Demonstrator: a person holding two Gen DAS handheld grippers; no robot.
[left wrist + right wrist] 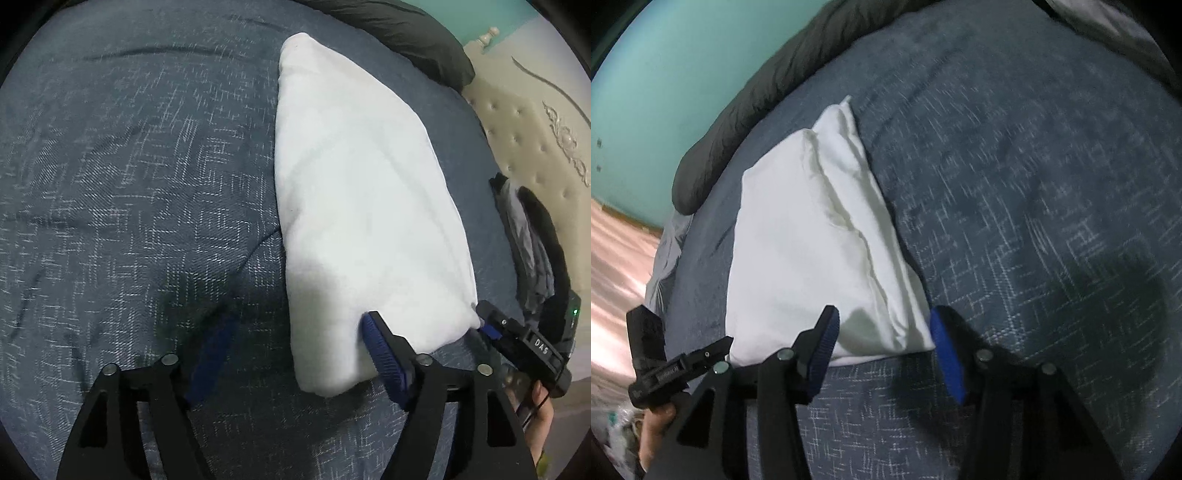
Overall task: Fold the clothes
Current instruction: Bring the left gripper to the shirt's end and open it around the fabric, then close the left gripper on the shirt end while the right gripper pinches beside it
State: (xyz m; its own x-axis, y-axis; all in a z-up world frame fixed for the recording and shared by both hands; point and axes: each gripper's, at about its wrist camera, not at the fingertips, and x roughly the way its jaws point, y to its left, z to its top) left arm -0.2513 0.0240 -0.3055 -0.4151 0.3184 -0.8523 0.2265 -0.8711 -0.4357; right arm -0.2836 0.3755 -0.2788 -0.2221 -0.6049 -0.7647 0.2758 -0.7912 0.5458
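A white garment (362,192) lies folded into a long wedge on the blue bedspread (129,184). My left gripper (299,350) is open at the garment's near end. Its right finger (384,354) rests against the near edge of the cloth, and its left finger (210,354) is blurred over the bedspread. In the right wrist view the same white garment (805,240) shows creases along its right side. My right gripper (882,343) is open, with the garment's near right corner between its spread fingers. The right gripper's black body (524,339) sits at the garment's near right corner.
A pile of dark clothes (532,251) lies by the beige tufted headboard (535,129). A dark rolled duvet (757,99) runs along the far edge of the bed, with a teal wall (665,74) behind. A hand (653,428) holds the left gripper's body (665,369).
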